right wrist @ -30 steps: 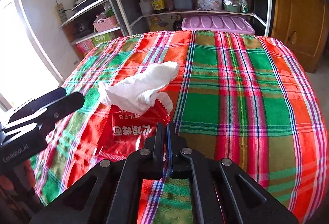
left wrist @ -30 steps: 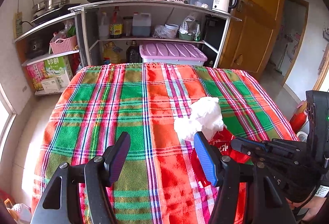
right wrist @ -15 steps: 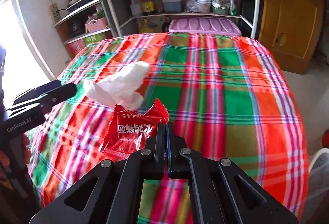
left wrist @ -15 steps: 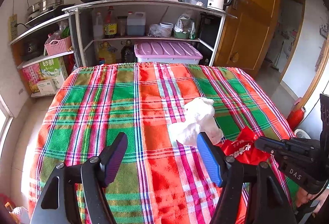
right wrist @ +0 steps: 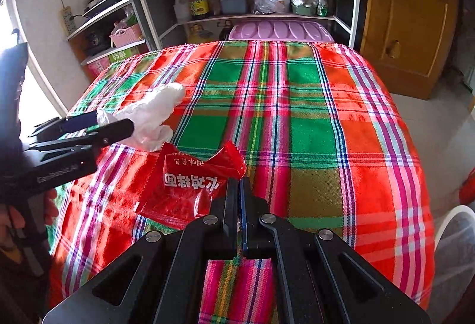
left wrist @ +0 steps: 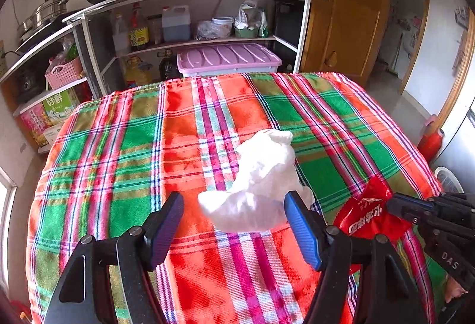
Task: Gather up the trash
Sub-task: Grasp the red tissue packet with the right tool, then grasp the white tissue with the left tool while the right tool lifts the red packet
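Your right gripper [right wrist: 239, 184] is clamped tight on the red wrapper [right wrist: 190, 190]. Your left gripper [left wrist: 234, 223] has just spread, straddling the crumpled white tissue [left wrist: 261, 184] without pinching it.

Both the left gripper [left wrist: 234, 223] and the right gripper [right wrist: 240, 190] are black skeletal frames with triangular cut-outs, silver screws at the pivots, blue ribbed pads and white lettering on the body.

"DAS" on right hand-held gripper [left wrist: 394, 206], "GenROBOT.AI" on left hand-held gripper [right wrist: 98, 122]
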### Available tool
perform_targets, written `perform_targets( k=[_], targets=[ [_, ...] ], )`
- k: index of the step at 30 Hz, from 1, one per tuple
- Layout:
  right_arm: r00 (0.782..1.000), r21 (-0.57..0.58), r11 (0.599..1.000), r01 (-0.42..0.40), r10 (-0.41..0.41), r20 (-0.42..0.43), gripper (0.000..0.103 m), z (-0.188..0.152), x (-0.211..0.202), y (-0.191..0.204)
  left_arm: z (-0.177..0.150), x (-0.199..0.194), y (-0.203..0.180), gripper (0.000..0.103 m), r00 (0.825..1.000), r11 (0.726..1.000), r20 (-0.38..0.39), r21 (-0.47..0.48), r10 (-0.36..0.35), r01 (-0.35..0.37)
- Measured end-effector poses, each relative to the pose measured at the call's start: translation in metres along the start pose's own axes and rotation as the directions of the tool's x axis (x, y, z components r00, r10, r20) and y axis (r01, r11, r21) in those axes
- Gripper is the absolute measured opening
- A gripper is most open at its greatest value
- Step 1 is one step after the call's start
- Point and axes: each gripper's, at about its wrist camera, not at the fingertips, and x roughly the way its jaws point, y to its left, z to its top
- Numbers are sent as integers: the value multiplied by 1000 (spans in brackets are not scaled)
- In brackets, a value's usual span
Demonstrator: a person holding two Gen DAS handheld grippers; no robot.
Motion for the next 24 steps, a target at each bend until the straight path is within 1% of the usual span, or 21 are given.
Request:
perform_targets(
  k=[1, 2, 4, 5, 7, 11, 13, 17, 20, 22, 24],
  targets=[
    [1000, 5, 1000, -4, 4, 3, 1, 0, 0, -1, 0, 1, -1, 69, 1000, 1000, 4, 8, -5, 5],
    [1000, 9, 1000, -6, 6, 5, 1, 0, -1, -2, 0, 1, -3, 66, 1000, 1000, 13, 16, -2, 2],
    [1000, 11, 1000, -8, 8, 7, 1, -1, -1, -2, 1, 3, -5, 40, 1000, 1000, 6, 23, -14, 14],
    [1000, 13, 1000, -10, 10, 8, 1, -1, -1, -2, 1, 3, -5, 37, 1000, 999, 5, 18, -28, 28],
    [1000, 16, 1000, -14, 14, 11, 1, -1, -2, -1, 1, 5, -5, 27, 999, 999, 0, 15, -42, 42],
    [1000, 21, 1000, -19, 19, 15, 1, -2, -2, -2, 0, 7, -10, 20, 999, 998, -10, 33, -48, 49],
    [1000, 23, 999, -22, 21, 17, 1, -3, -3, -2, -1, 8, -12, 7, 998, 998, -18, 41, -55, 55],
    [999, 27, 999, -30, 29, 27, 1, -3, -8, -4, -4, 3, -15, 5, 998, 997, -9, 51, -58, 58],
    [999, 27, 999, -29, 28, 31, 1, -5, -10, -5, -5, -6, -15, 5, 996, 995, 4, 34, -90, 89],
    [999, 19, 999, -41, 41, 16, 1, -6, -10, -6, -7, -9, -17, 5, 995, 994, 3, 40, -99, 99],
    [999, -19, 999, -50, 50, -3, 1, -8, -7, -2, -9, -9, -20, 5, 995, 994, -4, 56, -98, 98]
  ],
)
